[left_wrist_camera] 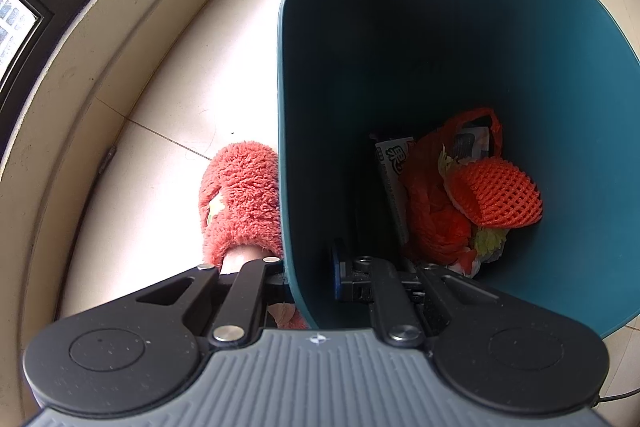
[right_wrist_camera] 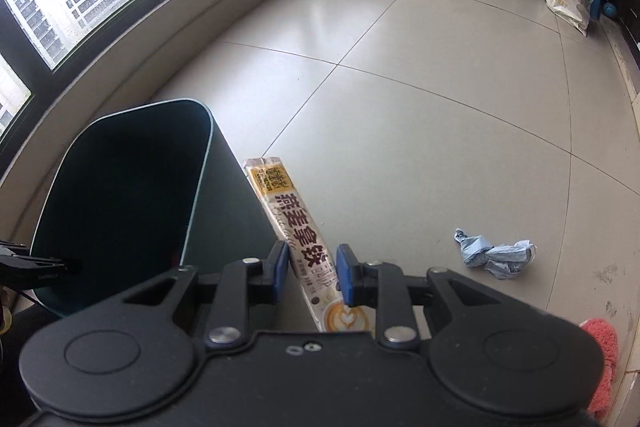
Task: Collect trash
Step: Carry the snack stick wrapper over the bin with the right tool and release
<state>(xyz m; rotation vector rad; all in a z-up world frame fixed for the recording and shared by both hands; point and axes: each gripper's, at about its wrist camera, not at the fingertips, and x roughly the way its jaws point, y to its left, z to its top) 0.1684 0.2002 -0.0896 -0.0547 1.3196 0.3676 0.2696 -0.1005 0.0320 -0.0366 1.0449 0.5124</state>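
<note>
A long coffee sachet (right_wrist_camera: 298,239) is pinched between the blue pads (right_wrist_camera: 347,273) of the right gripper (right_wrist_camera: 312,273), with its latte-art end lying back toward the gripper body and its long axis running forward and slightly left, so that the sealed yellow end points beyond the fingertips. The right gripper is angled downward over the tiled floor (right_wrist_camera: 420,107). Just left of the sachet the teal bin (right_wrist_camera: 192,187) is seen, and to the right, well apart on the floor, a crumpled blue wrapper (right_wrist_camera: 494,255) lies. The left gripper (left_wrist_camera: 310,277) is pointed steeply down and clamped on the near wall of the bin (left_wrist_camera: 286,147), one finger inside and one outside. Deeper in the bin, an orange foam net (left_wrist_camera: 496,193), a red bag (left_wrist_camera: 432,195) and a printed packet (left_wrist_camera: 394,167) are seen.
</note>
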